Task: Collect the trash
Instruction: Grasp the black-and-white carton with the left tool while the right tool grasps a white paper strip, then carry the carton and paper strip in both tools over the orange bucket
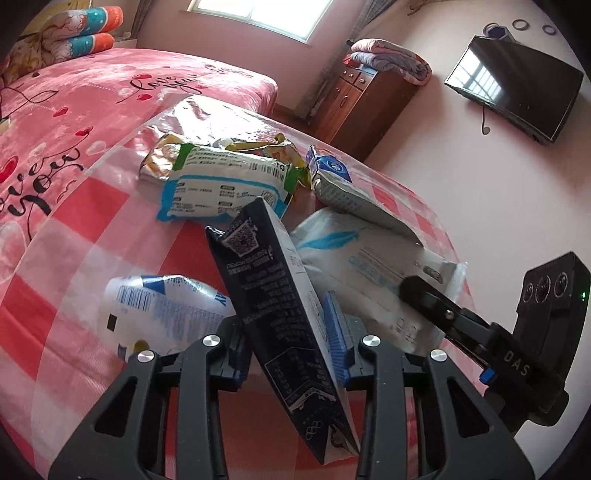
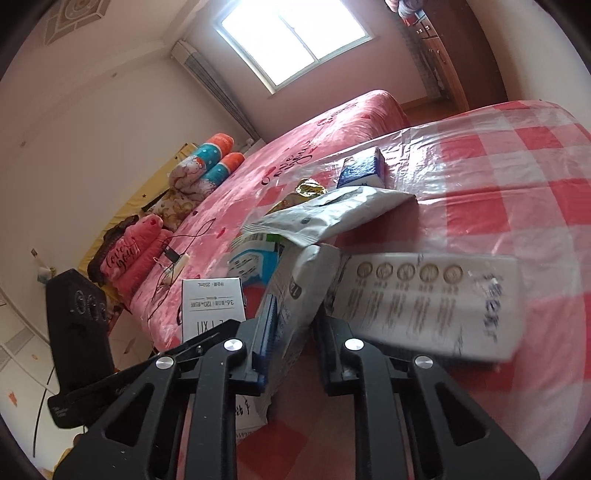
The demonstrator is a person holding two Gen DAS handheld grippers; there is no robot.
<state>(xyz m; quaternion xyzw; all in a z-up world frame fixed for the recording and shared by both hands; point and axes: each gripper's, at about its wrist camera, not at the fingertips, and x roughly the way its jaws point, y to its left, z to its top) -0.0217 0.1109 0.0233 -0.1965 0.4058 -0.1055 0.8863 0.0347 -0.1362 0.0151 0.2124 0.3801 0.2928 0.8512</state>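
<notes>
My left gripper (image 1: 286, 332) is shut on a dark blue milk carton (image 1: 280, 306) and holds it tilted above the checked tablecloth (image 1: 92, 221). My right gripper (image 2: 293, 332) is shut on a white plastic wrapper (image 2: 295, 314); it shows in the left wrist view (image 1: 369, 258) with the right gripper's finger (image 1: 428, 295) on it. The carton's white face (image 2: 212, 306) shows at the left of the right wrist view. Other wrappers lie on the cloth: a green and blue one (image 1: 225, 184), a white and blue one (image 1: 162, 306), a grey one (image 1: 343, 188) and a yellow one (image 1: 266, 147).
A white printed pack (image 2: 424, 302) lies by my right gripper, with a blue tissue pack (image 2: 364, 168) farther back. A pink bed (image 1: 92, 99) with pillows (image 1: 85, 26) borders the table. A wooden cabinet (image 1: 354, 96) and a wall television (image 1: 513, 88) stand beyond.
</notes>
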